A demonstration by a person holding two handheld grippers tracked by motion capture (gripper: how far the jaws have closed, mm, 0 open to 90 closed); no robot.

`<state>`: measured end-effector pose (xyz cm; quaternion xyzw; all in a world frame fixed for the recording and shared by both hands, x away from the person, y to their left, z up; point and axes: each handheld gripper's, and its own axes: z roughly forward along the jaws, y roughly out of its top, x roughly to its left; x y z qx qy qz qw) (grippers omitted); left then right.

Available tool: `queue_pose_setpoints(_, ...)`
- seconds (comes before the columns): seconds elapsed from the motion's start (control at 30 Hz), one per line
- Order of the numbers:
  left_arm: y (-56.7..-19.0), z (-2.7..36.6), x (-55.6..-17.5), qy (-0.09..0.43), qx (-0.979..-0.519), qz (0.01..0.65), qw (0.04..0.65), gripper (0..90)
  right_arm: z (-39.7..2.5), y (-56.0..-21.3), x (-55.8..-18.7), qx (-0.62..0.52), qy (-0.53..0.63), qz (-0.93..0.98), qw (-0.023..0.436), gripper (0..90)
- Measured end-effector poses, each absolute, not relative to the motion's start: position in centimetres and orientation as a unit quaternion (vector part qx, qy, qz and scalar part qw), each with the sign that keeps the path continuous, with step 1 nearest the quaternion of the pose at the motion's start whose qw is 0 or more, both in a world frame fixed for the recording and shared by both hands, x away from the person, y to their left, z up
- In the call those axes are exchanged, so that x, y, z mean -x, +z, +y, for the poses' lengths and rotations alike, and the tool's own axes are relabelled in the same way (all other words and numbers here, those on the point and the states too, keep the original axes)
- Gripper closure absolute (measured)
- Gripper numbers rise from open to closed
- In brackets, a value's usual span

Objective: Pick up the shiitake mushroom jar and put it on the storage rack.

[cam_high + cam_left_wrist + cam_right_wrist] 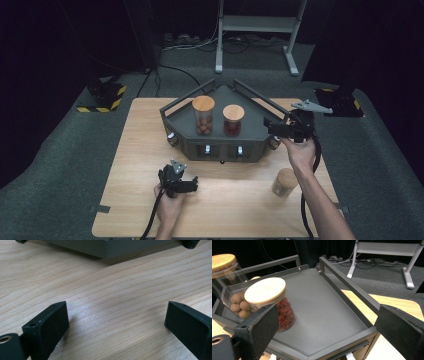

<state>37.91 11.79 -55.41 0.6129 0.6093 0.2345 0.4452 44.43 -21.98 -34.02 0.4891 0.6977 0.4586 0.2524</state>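
A dark grey railed tray stands on a base at the middle back of the wooden table. On it are a taller jar of brown nuts and a jar of red berries, both with wooden lids. A third lidded jar stands on the table at the front right. My right gripper is held open at the tray's right side; its view shows the berry jar, the nut jar and the bare tray floor between its jaws. My left gripper is open and low over the table.
The tray base's front face lies just beyond the left gripper. A white metal stand and cables lie on the grey floor behind the table. Black-and-yellow marked blocks sit at the table's far corners.
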Motion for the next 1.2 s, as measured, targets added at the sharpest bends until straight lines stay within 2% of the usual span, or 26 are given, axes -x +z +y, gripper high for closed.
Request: queue_pose_setpoints(1.2,-55.4,11.8,-37.9,0.235,-0.613,0.61,0.445,4.9,-24.3,-35.5,-43.0,-0.497,0.468,0.689,0.243,5.3)
